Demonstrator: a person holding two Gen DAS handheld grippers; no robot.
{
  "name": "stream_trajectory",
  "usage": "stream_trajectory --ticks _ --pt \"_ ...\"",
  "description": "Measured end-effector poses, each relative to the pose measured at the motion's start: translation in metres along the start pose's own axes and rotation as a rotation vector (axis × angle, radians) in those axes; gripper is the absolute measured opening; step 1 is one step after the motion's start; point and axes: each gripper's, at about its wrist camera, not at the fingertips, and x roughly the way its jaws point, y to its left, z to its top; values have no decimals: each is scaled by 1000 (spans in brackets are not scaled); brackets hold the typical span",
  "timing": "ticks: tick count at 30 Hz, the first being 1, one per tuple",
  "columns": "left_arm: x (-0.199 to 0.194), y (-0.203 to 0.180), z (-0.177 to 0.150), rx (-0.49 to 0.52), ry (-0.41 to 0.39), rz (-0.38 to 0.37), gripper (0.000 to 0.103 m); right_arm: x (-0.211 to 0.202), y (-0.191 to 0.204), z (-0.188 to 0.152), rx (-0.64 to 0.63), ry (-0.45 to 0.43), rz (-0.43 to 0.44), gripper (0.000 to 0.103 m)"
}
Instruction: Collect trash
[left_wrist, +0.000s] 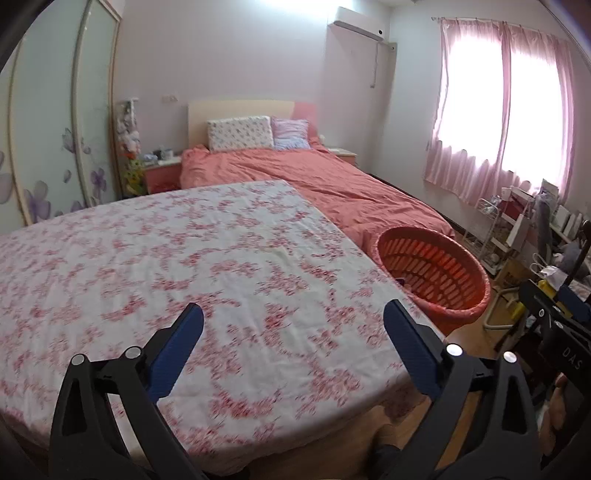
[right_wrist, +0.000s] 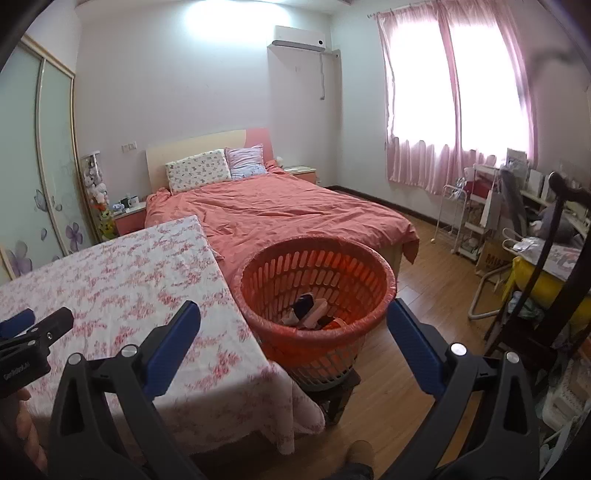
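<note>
Both grippers hang wide open and hold nothing: the left gripper (left_wrist: 293, 325) over the floral-clothed surface (left_wrist: 166, 258), the right gripper (right_wrist: 293, 321) just in front of the orange basket (right_wrist: 384, 280). The trash (right_wrist: 310, 312) lies at the bottom of that basket, which stands beside the surface at the foot of the bed (right_wrist: 280, 214). No trash shows on the cloth. The pieces look like light, crushable packaging; I would pinch each by a firm edge. Individual items are too jumbled to identify.

Home bedroom: bed (right_wrist: 273, 210), pillows (right_wrist: 197, 170), pink curtains (right_wrist: 450, 99), wardrobe (right_wrist: 44, 155).
</note>
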Motion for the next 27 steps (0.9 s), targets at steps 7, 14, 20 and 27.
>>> stream_trajectory --ticks 7,14,20,27 --pt "-20 4 -20 -5 -45 94 100 -18 15 -11 -24 0 -44 99" --pt "-34 13 -35 -44 -48 138 100 -34 28 -24 -49 -19 -75 99" --pt "-50 17 -40 -81 -67 148 100 -57 37 -31 -70 -91 -76 99" --pt "-68 16 -47 -90 -99 194 100 -72 40 -40 -73 -96 -67 99"
